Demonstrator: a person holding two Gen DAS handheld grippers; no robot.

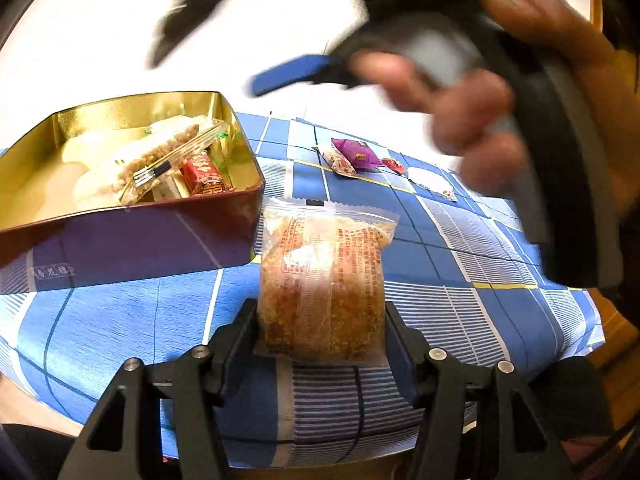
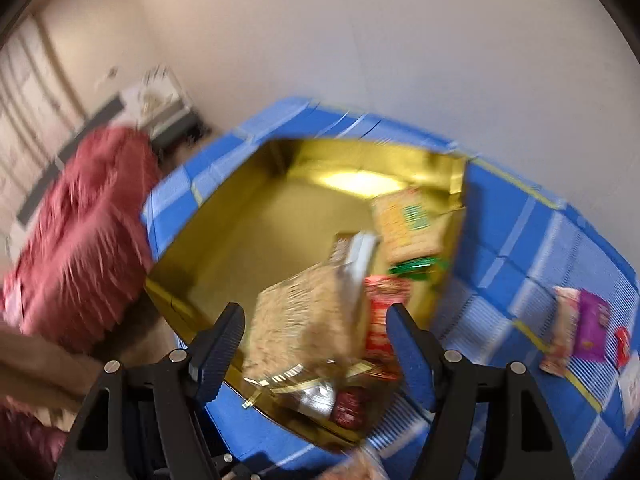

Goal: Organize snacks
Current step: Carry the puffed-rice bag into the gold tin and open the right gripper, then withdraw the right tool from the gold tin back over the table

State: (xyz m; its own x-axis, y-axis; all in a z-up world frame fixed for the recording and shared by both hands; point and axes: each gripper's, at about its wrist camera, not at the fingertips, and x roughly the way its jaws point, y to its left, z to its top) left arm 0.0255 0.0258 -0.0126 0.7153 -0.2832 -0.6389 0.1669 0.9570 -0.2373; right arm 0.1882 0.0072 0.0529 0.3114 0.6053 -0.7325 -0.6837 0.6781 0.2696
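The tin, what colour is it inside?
Shiny gold inside the tin, clearest in the left wrist view.

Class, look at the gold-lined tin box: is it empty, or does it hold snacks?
Not empty: the gold-lined tin box holds several wrapped snacks, lid off.

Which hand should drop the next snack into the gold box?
Probably the left. The left gripper already clamps the clear snack packet right beside the gold tin. The right gripper hangs over the tin with nothing between its fingers.
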